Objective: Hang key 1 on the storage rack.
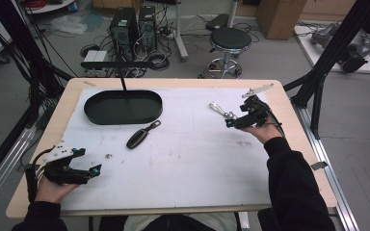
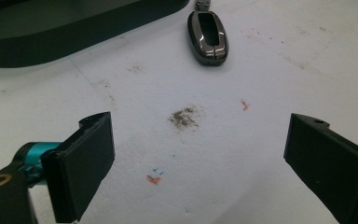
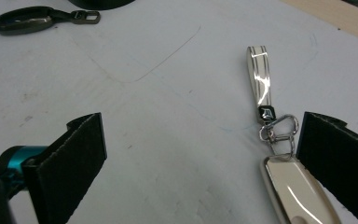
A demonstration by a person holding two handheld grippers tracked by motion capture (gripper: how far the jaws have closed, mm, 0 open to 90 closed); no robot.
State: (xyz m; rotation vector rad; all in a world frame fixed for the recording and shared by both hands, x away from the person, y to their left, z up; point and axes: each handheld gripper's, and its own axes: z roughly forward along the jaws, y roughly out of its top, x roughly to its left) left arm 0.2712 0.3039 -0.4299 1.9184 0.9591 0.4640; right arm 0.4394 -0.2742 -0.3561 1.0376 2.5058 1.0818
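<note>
The white key fob [image 3: 298,193] lies against our right gripper's [image 3: 205,154] wide-open far jaw, so we center before closing.

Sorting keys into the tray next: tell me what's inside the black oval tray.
The black oval tray looks empty in the high view; a thin black post crosses its far rim, hiding a sliver.

Dark grey key fob [image 2: 207,36], white fob w/ striped strap [image 3: 258,74], black oval tray [image 1: 123,107], white table cover [image 1: 188,159]
</note>
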